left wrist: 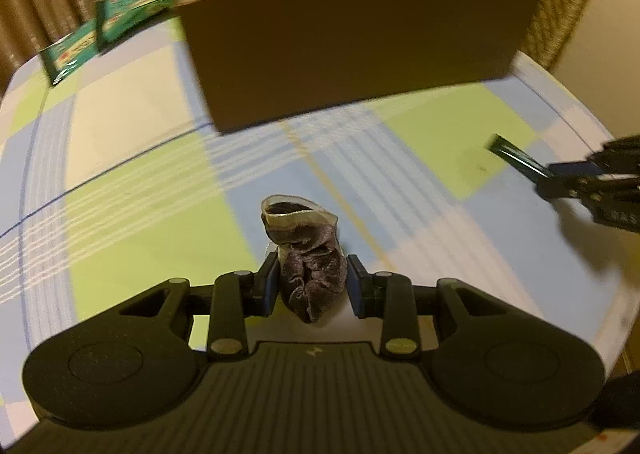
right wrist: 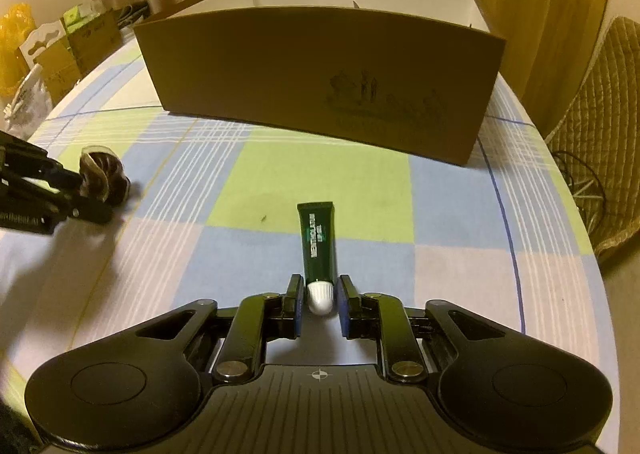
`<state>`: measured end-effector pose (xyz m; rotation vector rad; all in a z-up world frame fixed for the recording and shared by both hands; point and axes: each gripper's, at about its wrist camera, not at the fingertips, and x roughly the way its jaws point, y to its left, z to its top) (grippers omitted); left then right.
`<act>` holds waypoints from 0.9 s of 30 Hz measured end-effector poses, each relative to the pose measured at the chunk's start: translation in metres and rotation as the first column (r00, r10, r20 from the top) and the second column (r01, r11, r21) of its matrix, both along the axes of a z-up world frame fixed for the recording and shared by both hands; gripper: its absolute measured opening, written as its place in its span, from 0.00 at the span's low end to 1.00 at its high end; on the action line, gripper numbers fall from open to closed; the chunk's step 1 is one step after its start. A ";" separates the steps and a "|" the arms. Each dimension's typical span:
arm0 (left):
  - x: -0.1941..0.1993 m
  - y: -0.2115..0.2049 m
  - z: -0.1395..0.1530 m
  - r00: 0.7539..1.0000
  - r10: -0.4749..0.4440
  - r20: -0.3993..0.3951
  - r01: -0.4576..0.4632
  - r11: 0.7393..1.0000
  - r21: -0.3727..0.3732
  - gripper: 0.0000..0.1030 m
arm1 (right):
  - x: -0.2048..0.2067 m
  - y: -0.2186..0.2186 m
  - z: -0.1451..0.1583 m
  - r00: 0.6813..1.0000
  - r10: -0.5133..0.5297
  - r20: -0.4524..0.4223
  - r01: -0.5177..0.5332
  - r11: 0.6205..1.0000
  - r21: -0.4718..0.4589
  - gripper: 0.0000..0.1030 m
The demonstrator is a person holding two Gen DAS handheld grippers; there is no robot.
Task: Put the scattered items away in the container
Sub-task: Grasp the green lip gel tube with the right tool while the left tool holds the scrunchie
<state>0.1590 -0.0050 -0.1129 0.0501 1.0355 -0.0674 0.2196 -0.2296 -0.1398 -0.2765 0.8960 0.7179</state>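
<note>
My left gripper (left wrist: 312, 286) is shut on a dark brown sock (left wrist: 306, 250) with a pale cuff, held just above the checked tablecloth. The sock also shows in the right wrist view (right wrist: 105, 177). My right gripper (right wrist: 319, 298) is shut on the white cap end of a dark green tube (right wrist: 318, 242), which points toward the box. The tube shows at the right in the left wrist view (left wrist: 516, 158). The open brown cardboard box (left wrist: 352, 49) stands ahead of both grippers; in the right wrist view (right wrist: 320, 77) its white inside shows.
Two green packets (left wrist: 116, 23) lie at the table's far left, beside the box. A woven chair (right wrist: 600, 125) stands off the table's right edge. Cardboard boxes and bags (right wrist: 60, 53) sit on the floor to the left. The table edge curves close on the right.
</note>
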 end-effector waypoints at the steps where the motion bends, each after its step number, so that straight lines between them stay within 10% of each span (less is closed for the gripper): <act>1: -0.001 -0.005 0.000 1.000 -0.011 0.001 0.011 1.000 0.002 0.29 | 0.000 -0.001 0.000 1.000 -0.001 0.001 0.000 1.000 0.002 0.28; 14: 0.008 -0.015 -0.005 1.000 0.006 -0.001 -0.006 1.000 0.017 0.36 | 0.009 0.023 -0.008 0.997 0.018 0.073 -0.016 1.000 -0.021 0.37; 18: 0.007 -0.017 -0.004 1.000 0.000 0.003 0.000 1.000 0.030 0.36 | 0.005 0.029 -0.007 0.996 0.036 0.076 -0.033 0.999 -0.032 0.14; 27: 0.003 -0.015 0.000 1.000 -0.016 0.018 0.015 0.999 0.051 0.22 | -0.001 0.031 -0.004 0.999 0.030 0.040 -0.028 0.999 -0.040 0.14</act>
